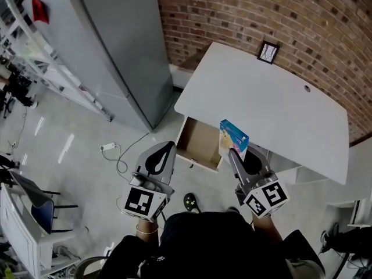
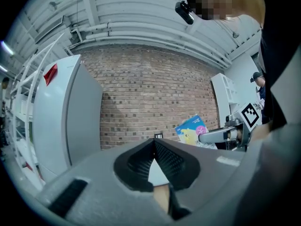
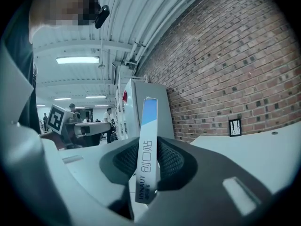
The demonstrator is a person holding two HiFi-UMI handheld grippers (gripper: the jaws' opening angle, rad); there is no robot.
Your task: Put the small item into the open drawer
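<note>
A small flat blue box (image 1: 233, 139) with a yellow cartoon print is held upright in my right gripper (image 1: 233, 153), which is shut on it. It hangs over the front edge of the white desk (image 1: 273, 109), just right of the open drawer (image 1: 200, 145), whose brown inside shows bare. In the right gripper view the box (image 3: 146, 149) stands edge-on between the pads. My left gripper (image 1: 165, 151) hovers left of the drawer front, shut with nothing in it; its pads (image 2: 141, 161) meet at the tip. From the left gripper view the box (image 2: 191, 129) shows off to the right.
A tall grey cabinet (image 1: 110, 45) stands left of the desk against the brick wall (image 1: 261, 10). A small framed picture (image 1: 268, 52) leans at the desk's back edge. A cable with a plug (image 1: 110, 148) lies on the floor; a chair (image 1: 35, 199) is at the far left.
</note>
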